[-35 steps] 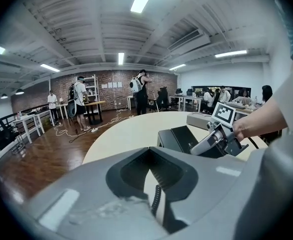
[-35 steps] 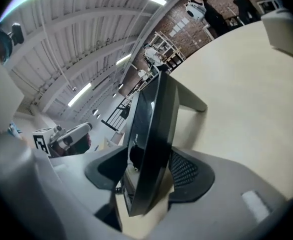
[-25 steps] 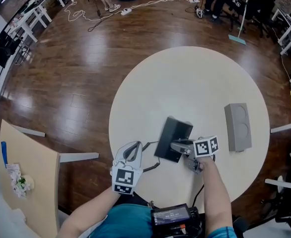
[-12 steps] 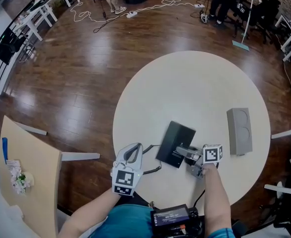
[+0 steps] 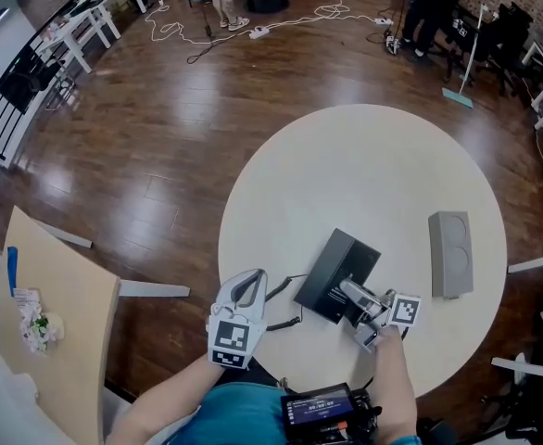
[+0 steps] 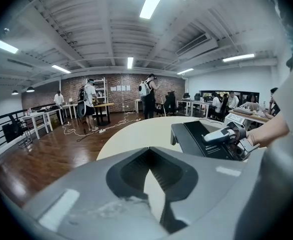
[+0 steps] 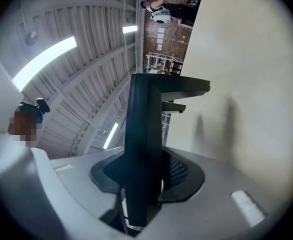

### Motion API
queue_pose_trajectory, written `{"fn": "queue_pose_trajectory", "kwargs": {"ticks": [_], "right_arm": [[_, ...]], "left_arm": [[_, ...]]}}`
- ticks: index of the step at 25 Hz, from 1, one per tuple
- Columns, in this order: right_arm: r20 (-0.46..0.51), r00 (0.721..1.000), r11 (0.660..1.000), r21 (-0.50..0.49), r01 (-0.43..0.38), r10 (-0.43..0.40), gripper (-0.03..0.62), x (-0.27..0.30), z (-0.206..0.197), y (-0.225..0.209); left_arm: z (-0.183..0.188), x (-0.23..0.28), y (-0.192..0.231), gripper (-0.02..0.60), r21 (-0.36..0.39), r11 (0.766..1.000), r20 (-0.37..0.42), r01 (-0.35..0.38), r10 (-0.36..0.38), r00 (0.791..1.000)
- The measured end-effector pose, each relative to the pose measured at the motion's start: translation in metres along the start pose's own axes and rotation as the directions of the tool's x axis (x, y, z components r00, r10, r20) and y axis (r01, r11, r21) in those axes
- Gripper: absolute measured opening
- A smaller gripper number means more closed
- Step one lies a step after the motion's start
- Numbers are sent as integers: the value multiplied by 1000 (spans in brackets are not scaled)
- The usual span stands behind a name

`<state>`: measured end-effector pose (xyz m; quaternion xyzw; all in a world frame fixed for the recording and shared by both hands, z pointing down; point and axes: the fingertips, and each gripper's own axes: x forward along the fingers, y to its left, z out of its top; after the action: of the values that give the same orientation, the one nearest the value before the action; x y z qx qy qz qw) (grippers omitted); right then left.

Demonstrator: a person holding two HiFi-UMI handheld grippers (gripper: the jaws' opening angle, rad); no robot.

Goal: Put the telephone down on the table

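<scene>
Our right gripper, its fingers just closed on the black telephone, holds it tilted over the near side of the round surface. The fingers of our left gripper are together and empty.

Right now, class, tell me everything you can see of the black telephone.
The telephone is a flat, black, matte slab, plastic by its look, with pale print on its upper face and a dark cord trailing from its near left side. It is tilted over the round table; whether it touches the top is unclear. The jaws of the right gripper, which have just been closing, clamp its near edge.
</scene>
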<state>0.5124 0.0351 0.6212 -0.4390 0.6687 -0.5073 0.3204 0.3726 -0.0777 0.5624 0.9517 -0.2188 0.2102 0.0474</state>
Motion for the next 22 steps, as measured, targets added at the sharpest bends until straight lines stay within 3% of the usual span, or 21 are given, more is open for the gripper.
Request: {"fn": "queue_pose_trajectory", "kwargs": {"ticks": [5, 11, 19, 22], "right_arm": [[65, 993, 995, -38, -98, 100, 150, -3, 19, 51], [43, 990, 983, -126, -130, 137, 150, -3, 46, 97], [-43, 982, 969, -164, -186, 181, 150, 47, 36, 148], [-80, 971, 963, -137, -234, 224, 150, 81, 20, 169]], "left_arm": [[21, -14, -3, 11, -3, 1000, 64, -7, 7, 998], [42, -32, 6, 11, -13, 999, 128, -40, 42, 991], [38, -77, 62, 11, -64, 983, 165, -175, 183, 969], [36, -102, 87, 11, -86, 970, 180, -227, 239, 954]]}}
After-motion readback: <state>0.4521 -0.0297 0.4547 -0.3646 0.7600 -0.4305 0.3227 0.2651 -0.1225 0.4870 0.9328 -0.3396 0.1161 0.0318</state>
